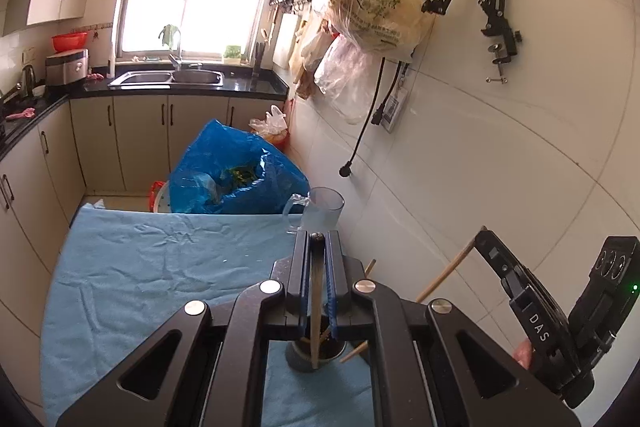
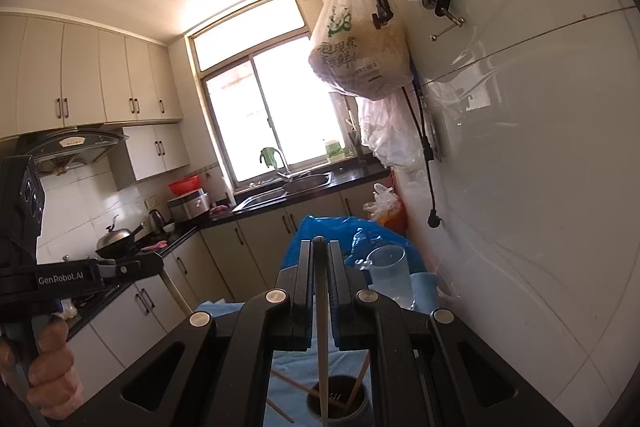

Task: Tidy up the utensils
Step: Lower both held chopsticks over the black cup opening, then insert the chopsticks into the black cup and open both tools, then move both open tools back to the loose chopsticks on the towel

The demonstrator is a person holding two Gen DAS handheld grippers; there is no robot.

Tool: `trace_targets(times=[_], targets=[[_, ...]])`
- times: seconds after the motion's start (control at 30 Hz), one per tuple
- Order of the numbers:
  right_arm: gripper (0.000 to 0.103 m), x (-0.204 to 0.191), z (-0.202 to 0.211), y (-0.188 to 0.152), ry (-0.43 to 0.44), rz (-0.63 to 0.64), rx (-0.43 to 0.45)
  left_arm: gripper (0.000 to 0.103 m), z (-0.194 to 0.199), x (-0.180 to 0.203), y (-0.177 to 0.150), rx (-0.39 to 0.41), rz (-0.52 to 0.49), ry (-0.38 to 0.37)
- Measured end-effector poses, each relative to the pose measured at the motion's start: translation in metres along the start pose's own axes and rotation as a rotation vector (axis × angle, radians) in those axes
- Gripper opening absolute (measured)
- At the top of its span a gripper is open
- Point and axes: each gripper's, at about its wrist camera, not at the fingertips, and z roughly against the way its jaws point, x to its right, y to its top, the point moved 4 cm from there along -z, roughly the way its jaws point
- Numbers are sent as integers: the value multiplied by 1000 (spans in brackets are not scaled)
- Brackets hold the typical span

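Above the holder (image 1: 316, 351), each hand-held gripper (image 1: 318, 239) (image 2: 319, 243) clamps one chopstick (image 1: 317, 307) (image 2: 322, 327).

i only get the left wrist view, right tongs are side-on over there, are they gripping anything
Observer: Yes. The right tongs are shut on a pale chopstick that hangs straight down between the fingers.
Operator: where does its bottom end go
Observer: It crosses the mouth of the dark holder. I can't tell whether the tip is inside.
Operator: anything left outside the holder
Observer: One loose chopstick lies on the blue cloth, just left of the holder.
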Motion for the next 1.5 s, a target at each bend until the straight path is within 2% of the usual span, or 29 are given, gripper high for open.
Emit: trace_targets(times=[0.1, 0.27, 0.63, 0.8, 0.87, 0.93, 1.03, 1.1, 1.17, 1.2, 1.4, 1.5], targets=[[7, 8, -16, -1, -21, 1, -12, 7, -25, 1, 2, -23, 6, 4], [7, 25, -43, -16, -24, -27, -72, 7, -60, -8, -16, -84, 22, 18], [8, 45, -76, -58, -34, -60, -200, 7, -92, -23, -47, -169, 50, 40], [9, 52, -80, -63, -36, -78, -226, 7, -90, -21, -49, -165, 39, 42], [13, 53, -77, -60, -43, -78, -217, 10, -87, -21, -49, -164, 44, 37], [15, 52, -70, -58, -42, -80, -207, 19, -82, -21, -49, -155, 50, 33], [16, 51, -58, -52, -47, -78, -186, 23, -72, -22, -49, -136, 53, 38], [19, 49, -50, -50, -44, -85, -174, 24, -63, -25, -51, -124, 58, 40], [29, 46, -40, -49, -32, -98, -162, 28, -52, -29, -53, -115, 70, 37], [29, 44, -34, -50, -25, -103, -159, 31, -48, -30, -54, -112, 73, 38], [34, 27, -19, -69, 7, -108, -191, 36, -20, -43, -70, -94, 80, 61], [40, 14, -17, -89, 30, -100, -234, 43, -7, -58, -83, -93, 102, 79]])
